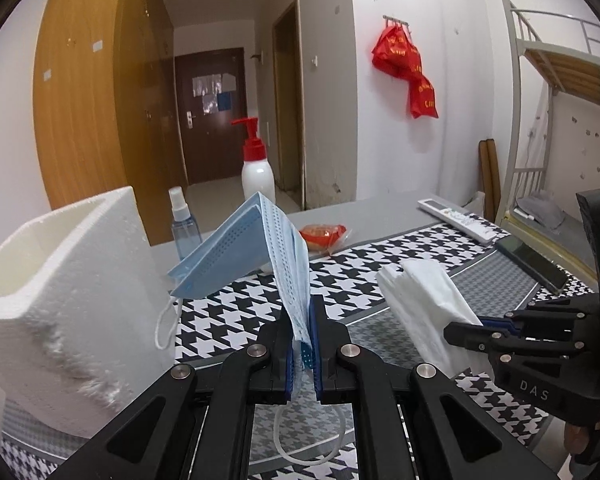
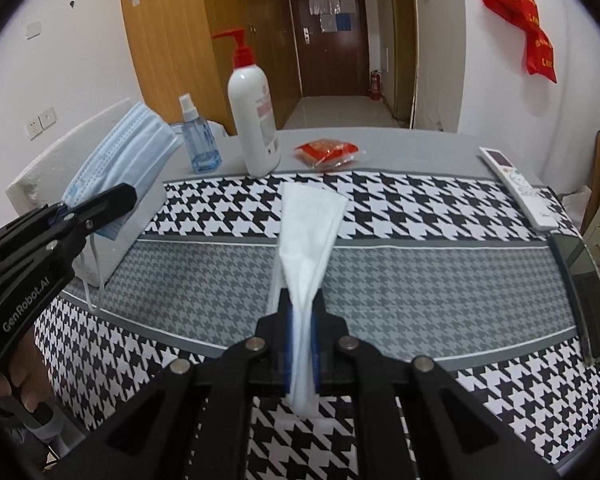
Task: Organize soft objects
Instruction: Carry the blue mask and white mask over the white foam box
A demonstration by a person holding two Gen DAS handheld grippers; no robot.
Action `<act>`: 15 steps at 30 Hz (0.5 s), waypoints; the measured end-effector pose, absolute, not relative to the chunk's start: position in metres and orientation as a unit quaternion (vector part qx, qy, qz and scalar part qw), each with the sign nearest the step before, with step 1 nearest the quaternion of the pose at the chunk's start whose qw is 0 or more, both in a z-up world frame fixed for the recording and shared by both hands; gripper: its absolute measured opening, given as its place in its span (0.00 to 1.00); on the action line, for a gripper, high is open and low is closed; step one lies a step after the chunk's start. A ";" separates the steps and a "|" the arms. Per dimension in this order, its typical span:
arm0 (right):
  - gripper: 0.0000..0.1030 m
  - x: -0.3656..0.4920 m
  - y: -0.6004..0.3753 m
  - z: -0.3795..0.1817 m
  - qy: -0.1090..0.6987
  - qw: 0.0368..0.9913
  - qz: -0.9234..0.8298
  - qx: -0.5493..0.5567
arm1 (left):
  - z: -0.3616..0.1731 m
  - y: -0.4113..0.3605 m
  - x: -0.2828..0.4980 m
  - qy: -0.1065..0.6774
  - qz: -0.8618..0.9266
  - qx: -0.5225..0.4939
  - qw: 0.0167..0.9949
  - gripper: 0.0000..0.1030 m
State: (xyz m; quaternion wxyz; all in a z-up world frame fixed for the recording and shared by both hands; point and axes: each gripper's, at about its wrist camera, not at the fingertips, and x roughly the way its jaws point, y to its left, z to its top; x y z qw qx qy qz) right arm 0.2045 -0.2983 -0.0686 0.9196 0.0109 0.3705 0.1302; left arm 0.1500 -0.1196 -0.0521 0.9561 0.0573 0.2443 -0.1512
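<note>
Behind held tissue [image 2: 306, 240]: pump bottle [image 2: 254, 120], spray bottle [image 2: 198, 140], red packet [image 2: 326, 152].

"GenRobot.AI" in white along the left gripper [image 2: 96, 210] body, "DAS" embossed on the right gripper [image 1: 466, 330] body, pink label on pump bottle [image 2: 256, 116] too blurred to read
</note>
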 end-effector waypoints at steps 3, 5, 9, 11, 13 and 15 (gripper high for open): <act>0.10 0.201 -0.297 -0.064 0.363 0.922 0.133 0.011 | -0.049 -0.119 0.143 0.240 -0.154 0.059 0.957 0.07; 0.10 0.197 -0.294 -0.060 0.356 0.924 0.136 0.008 | -0.046 -0.117 0.139 0.236 -0.155 0.058 0.958 0.07; 0.10 0.192 -0.291 -0.055 0.349 0.926 0.142 0.007 | -0.040 -0.112 0.133 0.228 -0.153 0.054 0.960 0.07; 0.10 0.189 -0.289 -0.052 0.345 0.928 0.144 0.006 | -0.037 -0.109 0.129 0.226 -0.151 0.053 0.961 0.07; 0.10 0.186 -0.288 -0.048 0.340 0.929 0.146 0.007 | -0.034 -0.106 0.125 0.220 -0.150 0.052 0.963 0.07; 0.10 0.185 -0.286 -0.044 0.333 0.931 0.149 0.005 | -0.030 -0.103 0.121 0.215 -0.142 0.052 0.965 0.07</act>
